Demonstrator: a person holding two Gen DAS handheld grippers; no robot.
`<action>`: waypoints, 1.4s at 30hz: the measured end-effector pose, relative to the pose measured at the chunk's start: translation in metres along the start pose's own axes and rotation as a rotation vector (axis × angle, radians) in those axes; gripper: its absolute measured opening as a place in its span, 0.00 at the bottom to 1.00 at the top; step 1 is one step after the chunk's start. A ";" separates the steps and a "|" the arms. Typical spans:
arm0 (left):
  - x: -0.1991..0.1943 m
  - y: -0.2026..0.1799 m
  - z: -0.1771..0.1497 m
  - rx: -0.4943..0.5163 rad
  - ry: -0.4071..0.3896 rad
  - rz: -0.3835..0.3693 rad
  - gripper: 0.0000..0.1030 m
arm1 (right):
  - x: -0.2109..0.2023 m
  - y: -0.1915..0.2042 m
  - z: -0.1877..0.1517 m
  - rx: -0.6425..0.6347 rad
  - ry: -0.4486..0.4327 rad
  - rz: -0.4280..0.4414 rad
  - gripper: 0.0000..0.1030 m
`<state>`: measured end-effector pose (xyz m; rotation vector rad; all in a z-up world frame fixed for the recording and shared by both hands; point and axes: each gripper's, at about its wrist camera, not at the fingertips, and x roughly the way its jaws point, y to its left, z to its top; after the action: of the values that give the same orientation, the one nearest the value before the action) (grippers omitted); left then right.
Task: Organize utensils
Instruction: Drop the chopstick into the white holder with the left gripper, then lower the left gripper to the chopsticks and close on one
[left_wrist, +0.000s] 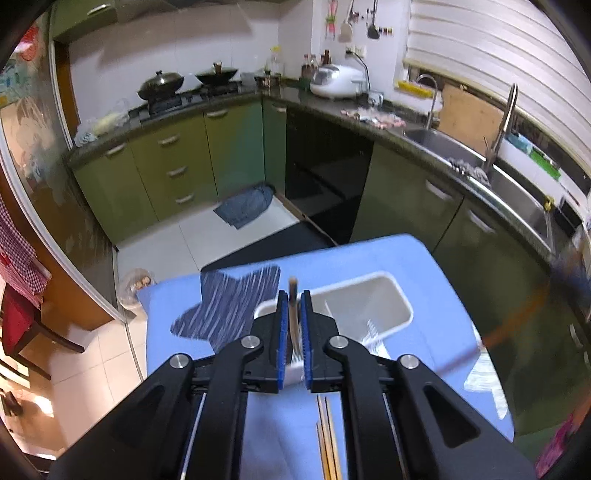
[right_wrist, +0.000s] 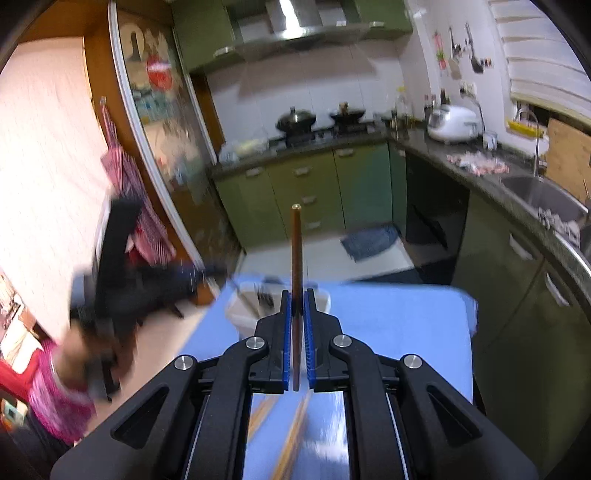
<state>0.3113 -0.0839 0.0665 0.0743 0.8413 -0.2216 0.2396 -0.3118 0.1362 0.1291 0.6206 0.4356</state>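
Utensils are only partly sorted, as far as I can judge: the white rectangular plastic utensil holder (left_wrist: 373, 306) on the blue-covered worktop (left_wrist: 436, 280) already contains what looks like 1 white fork, while several light wooden chopsticks (left_wrist: 327, 439) lie loose on the blue cover near the lower edge of the left wrist view, so they are left to do. The left hand-held gripper (left_wrist: 294, 325) is nearly closed, and its blue pads (left_wrist: 282, 332) squeeze a thin dark stick with a pale lower end (left_wrist: 294, 317), probably a chopstick or a slim handle; I cannot tell which. It hangs just above the near end of the holder, beside a dark blue striped cloth (left_wrist: 229, 306). The right hand-held gripper (right_wrist: 296, 325) is also narrow and clamps 1 brown wooden chopstick with a small brass-coloured tip (right_wrist: 296, 240), which stands nearly upright between the pads, above the worktop and apart from the holder. The picture here is blurred. I judge that both held pieces must next go down into the holder, then the loose chopsticks.
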 end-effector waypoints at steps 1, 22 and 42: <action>-0.001 0.002 -0.004 -0.006 0.001 -0.006 0.07 | 0.001 0.001 0.008 0.007 -0.018 0.001 0.07; -0.049 0.003 -0.070 0.022 0.037 -0.067 0.32 | 0.116 0.013 0.011 -0.025 0.114 -0.084 0.14; 0.087 -0.024 -0.177 0.022 0.468 -0.024 0.31 | 0.043 -0.055 -0.131 0.053 0.266 -0.108 0.27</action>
<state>0.2321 -0.0948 -0.1156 0.1399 1.3065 -0.2396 0.2138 -0.3446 -0.0064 0.0878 0.8970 0.3339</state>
